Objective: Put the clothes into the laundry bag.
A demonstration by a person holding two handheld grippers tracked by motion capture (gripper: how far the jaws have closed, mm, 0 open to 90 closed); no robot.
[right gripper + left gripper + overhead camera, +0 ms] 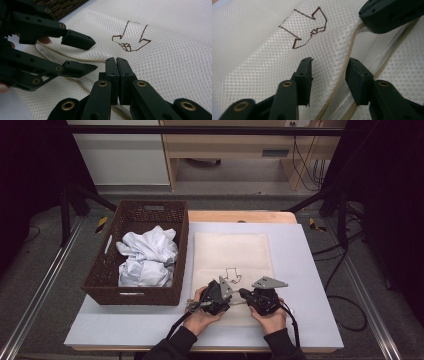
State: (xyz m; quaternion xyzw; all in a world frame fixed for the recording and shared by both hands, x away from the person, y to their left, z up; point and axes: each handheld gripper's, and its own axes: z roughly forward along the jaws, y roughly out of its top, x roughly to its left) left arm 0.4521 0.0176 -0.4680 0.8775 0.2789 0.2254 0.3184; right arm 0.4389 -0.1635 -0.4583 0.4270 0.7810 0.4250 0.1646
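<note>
High view has the mesh bag [232,256] lying flat on the desk [305,270], right of the basket [106,275] with its white cloth [147,257]. Both claws sit at the bag's near edge. Left claw [329,67] is open, jaws apart over the mesh and the seam, not pressing anything. Right claw [116,62] is closed, jaws together pinching a fold of the mesh just near of the brown arrow drawing [131,37]. Left claw is just left of it.
</note>
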